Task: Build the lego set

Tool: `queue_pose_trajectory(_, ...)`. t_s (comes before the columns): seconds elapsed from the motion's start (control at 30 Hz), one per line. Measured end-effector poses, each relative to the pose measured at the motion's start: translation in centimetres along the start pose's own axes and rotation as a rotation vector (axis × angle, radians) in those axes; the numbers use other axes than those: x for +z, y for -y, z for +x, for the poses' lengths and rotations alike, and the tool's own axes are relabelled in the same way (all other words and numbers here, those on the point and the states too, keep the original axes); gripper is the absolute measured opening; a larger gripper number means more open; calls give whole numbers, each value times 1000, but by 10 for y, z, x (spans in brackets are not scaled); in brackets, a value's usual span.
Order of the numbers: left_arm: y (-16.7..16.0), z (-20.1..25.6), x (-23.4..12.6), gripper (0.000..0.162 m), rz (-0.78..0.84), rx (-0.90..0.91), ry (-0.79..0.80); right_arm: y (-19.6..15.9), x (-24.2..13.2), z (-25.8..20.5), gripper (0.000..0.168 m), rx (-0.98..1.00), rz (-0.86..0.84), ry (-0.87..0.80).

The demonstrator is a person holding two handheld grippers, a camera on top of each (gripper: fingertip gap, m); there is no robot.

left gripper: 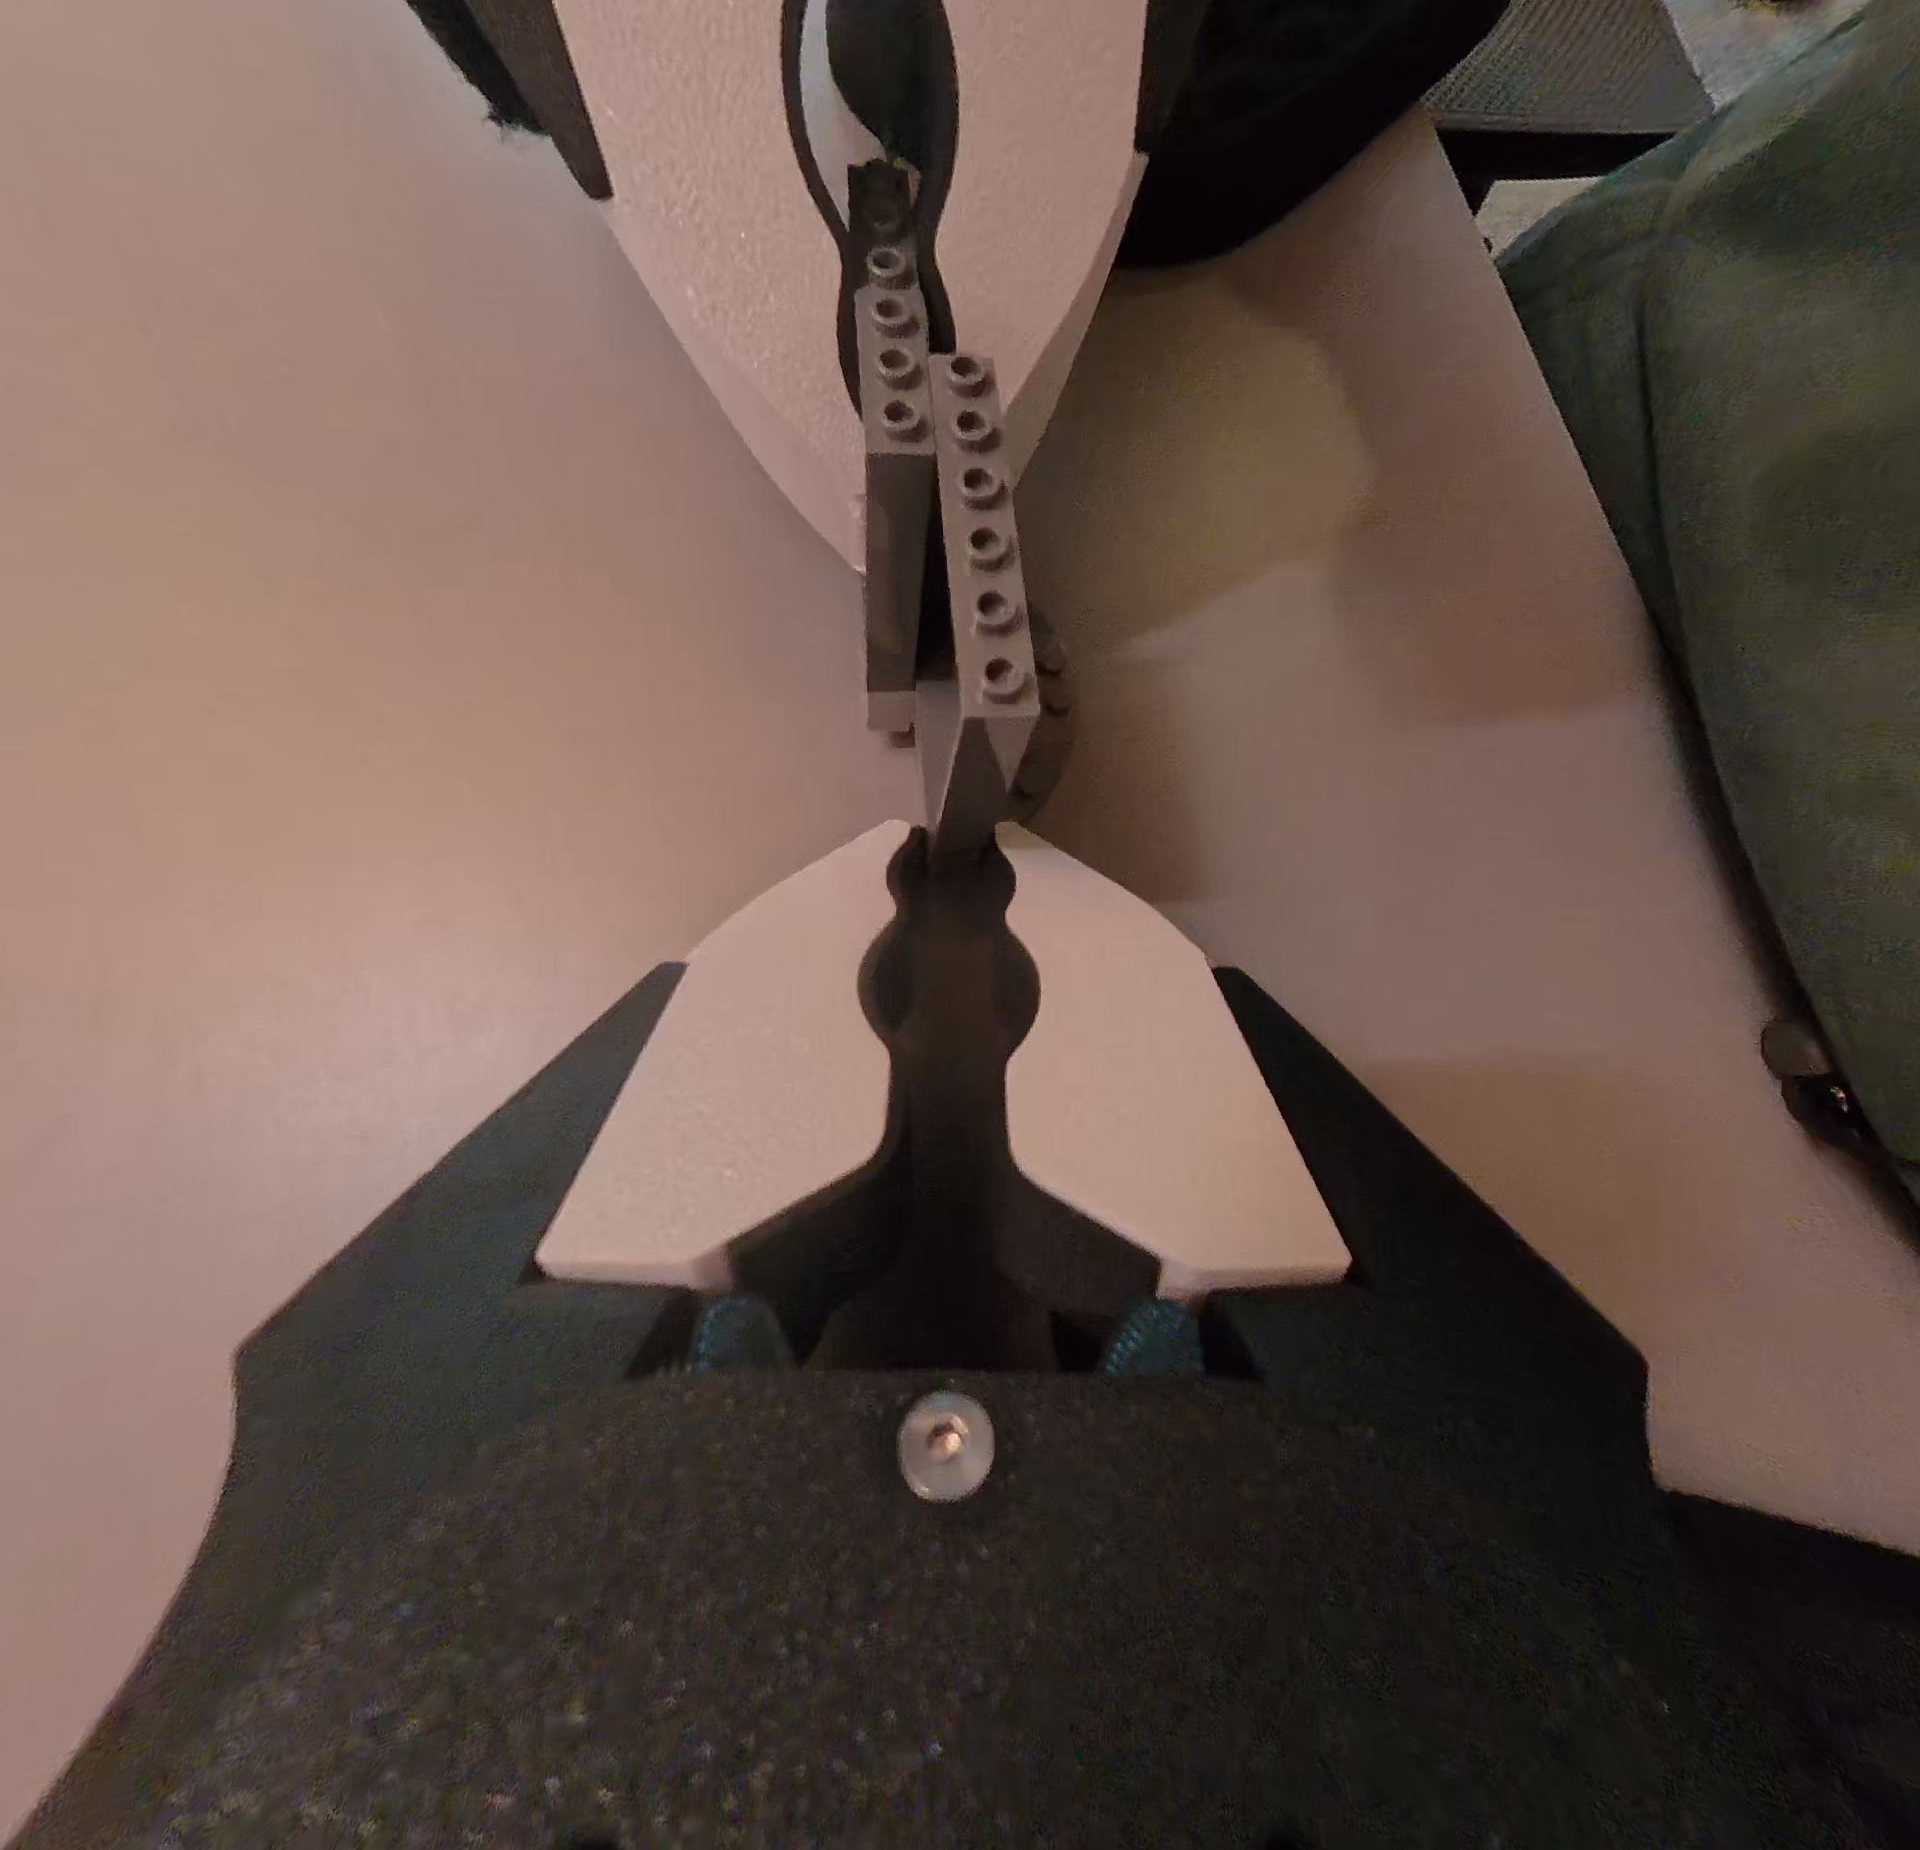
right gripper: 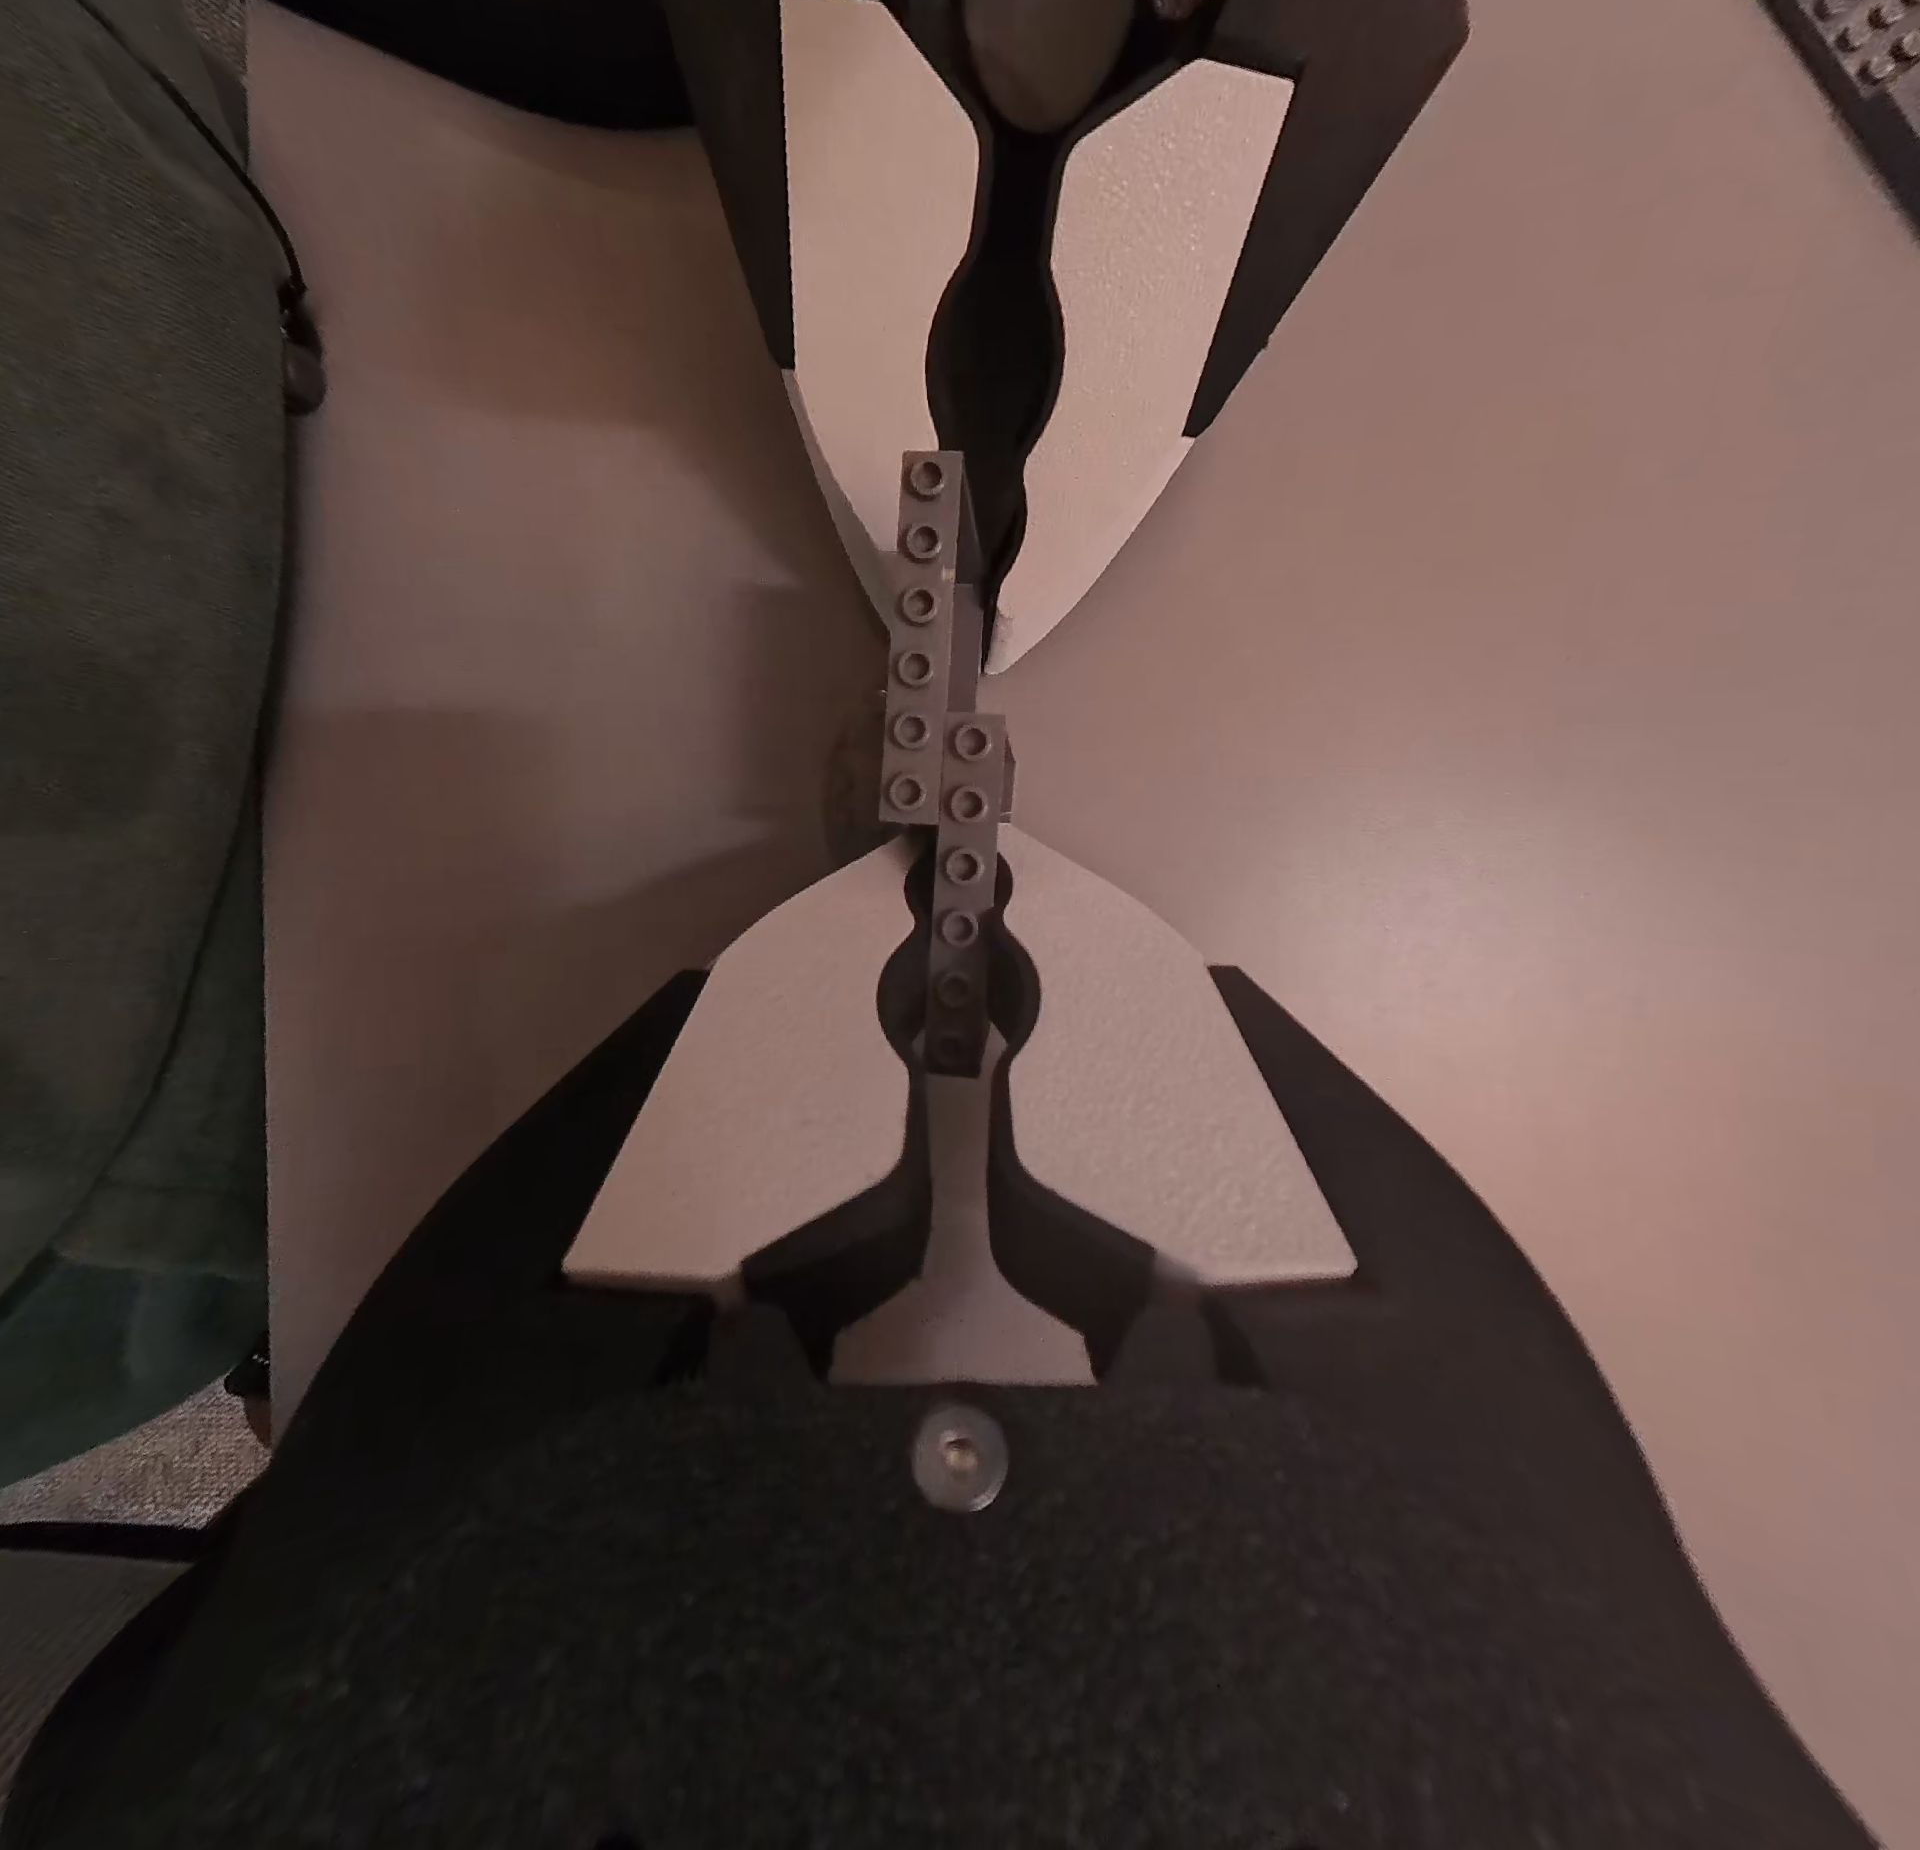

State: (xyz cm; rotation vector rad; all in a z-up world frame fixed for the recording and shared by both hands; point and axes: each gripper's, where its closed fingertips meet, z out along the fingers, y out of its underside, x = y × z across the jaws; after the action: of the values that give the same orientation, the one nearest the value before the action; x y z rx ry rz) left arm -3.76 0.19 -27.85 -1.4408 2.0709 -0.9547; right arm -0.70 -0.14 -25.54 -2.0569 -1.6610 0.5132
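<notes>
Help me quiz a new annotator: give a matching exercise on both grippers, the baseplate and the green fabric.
Things:
1. left gripper
2. right gripper
3. grey baseplate
4. green fabric

States:
A. beside the table edge
B. shut on one grey brick, which reaches back between its fingers
C. flat on the table, untouched
D. shut on the other grey brick, which sticks out past its tips

Pairs: 1-D, 2-B, 3-C, 4-A.

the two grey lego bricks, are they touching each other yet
Touching. The right wrist view shows the far grey brick and the near grey brick pressed side by side where their ends overlap, no gap between them.
</notes>
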Motion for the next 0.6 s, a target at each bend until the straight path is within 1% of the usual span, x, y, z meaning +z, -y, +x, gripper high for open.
queue_pose_trajectory(0.07, 2, 1, -2, 9, 12, 16, -13, 0, -1, 0, 5, 1, 20, 6)
queue_pose_trajectory(0.27, 11, 5, -8, 9, 82, -2, -117, 5, -9, -3, 6, 4, 54, 59)
queue_pose_trajectory(0.43, 26, 10, -17, 8, 184, -32, -180, 8, -19, -9, 6, 33, 87, 120)
queue_pose_trajectory(0.6, 28, 10, -17, 8, 195, -41, -183, 7, -21, -10, 5, 79, 114, 131)
